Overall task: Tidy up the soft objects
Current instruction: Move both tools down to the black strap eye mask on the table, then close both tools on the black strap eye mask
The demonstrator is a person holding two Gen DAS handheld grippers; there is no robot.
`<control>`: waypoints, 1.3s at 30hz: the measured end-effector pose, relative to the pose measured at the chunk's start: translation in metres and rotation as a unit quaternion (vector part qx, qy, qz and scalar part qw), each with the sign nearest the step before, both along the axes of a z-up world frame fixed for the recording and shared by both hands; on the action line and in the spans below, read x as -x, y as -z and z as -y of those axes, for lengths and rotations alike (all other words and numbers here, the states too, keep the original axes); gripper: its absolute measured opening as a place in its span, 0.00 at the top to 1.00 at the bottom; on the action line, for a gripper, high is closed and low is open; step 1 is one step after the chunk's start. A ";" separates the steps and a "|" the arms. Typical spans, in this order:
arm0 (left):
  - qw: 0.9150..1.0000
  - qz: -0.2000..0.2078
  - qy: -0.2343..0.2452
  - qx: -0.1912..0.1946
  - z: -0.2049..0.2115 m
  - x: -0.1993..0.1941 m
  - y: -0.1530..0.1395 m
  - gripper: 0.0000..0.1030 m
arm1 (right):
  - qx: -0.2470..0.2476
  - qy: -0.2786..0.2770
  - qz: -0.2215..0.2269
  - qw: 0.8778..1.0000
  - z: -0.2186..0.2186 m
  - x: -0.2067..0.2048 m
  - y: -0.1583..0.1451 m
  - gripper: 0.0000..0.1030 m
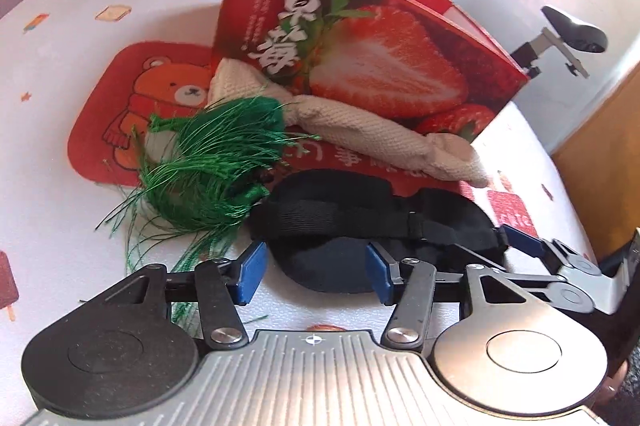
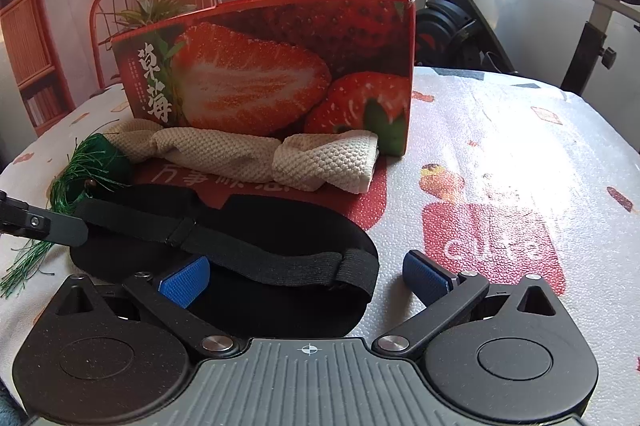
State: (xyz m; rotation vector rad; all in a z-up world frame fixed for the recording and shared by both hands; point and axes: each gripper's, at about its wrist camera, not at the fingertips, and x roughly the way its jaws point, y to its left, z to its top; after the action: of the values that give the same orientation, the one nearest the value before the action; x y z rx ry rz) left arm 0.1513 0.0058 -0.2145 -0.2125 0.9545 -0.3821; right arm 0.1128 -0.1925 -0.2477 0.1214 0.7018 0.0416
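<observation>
Sunlight is washing across the patterned tablecloth ahead of me, with an exercise bike sitting beyond the far edge. I'm judging the job as barely begun: all three soft things are lying loose on the cloth, and nothing seems to be resting inside the strawberry box standing straight ahead, though I can't see into it.

My left gripper is hanging over the near end of the black eye mask, its blue pads about half spread and straddling the mask's rounded lobe; I'm not seeing them press on the fabric. My right gripper is standing wide, its left pad lying over the mask's other end beside the elastic strap, its right pad over bare cloth.

Just past the mask the knotted cream cloth is leaning along the foot of the box, and the green tassel is sprawling ahead and to my left hand's left. So I'm reckoning the mask is the piece in hand, with cloth and tassel waiting.
</observation>
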 end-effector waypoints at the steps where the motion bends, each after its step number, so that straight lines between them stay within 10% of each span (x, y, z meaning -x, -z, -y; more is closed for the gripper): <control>1: 1.000 0.001 -0.010 -0.004 -0.002 -0.002 0.002 0.47 | -0.001 0.000 0.000 1.000 0.000 0.000 0.000 0.00; 17: 0.999 0.030 0.026 -0.009 0.011 -0.016 0.005 0.48 | -0.013 0.000 0.006 1.000 0.003 0.001 0.001 0.00; 20: 0.999 0.032 0.033 -0.020 0.013 -0.012 0.006 0.77 | -0.026 0.001 0.009 1.000 0.006 0.002 0.000 0.00; 24: 0.999 0.036 0.023 -0.013 0.005 -0.008 0.005 0.84 | -0.033 0.000 0.005 0.999 0.008 0.002 -0.002 0.01; 39: 0.999 0.037 0.009 0.011 -0.011 -0.002 0.012 0.86 | -0.190 0.084 -0.015 0.978 0.044 0.007 -0.022 0.58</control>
State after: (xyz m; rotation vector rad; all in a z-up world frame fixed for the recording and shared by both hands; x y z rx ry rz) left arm 0.1528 0.0168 -0.2262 -0.2091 0.8810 -0.4142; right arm 0.1053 -0.2364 -0.2255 0.5484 0.7058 0.0111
